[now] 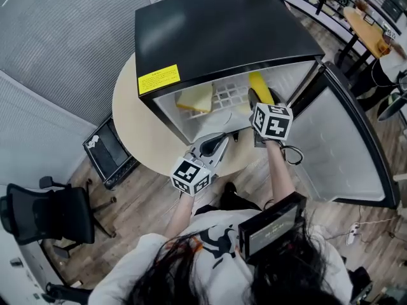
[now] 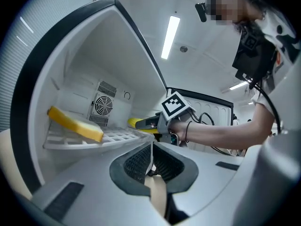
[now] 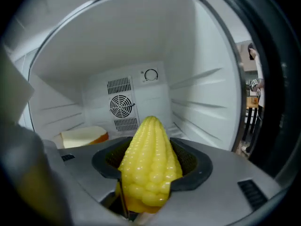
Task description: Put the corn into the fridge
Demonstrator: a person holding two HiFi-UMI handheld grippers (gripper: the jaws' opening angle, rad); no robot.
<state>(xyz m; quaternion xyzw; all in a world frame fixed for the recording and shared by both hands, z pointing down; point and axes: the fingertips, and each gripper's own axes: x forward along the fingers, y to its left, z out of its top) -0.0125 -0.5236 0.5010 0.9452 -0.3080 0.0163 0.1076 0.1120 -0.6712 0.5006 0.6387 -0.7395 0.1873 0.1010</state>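
Yellow corn cob (image 3: 149, 145) gripped between right gripper (image 3: 153, 173) fingers, inside open black mini fridge (image 1: 222, 30); left gripper (image 2: 151, 160) fingers pressed together, empty.

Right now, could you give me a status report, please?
Right gripper shut on corn, inside fridge. Left gripper shut, empty. Bread slice on shelf, not blocking.

left hand-held gripper (image 2: 151, 160) low and nearer the body, jaws pressed together on nothing, left forearm (image 1: 182, 210) seemingly bent in close, right forearm (image 1: 280, 170) stretched forward, right hand-held gripper (image 3: 150, 171) further ahead, jaws clamped on the corn (image 3: 149, 145)
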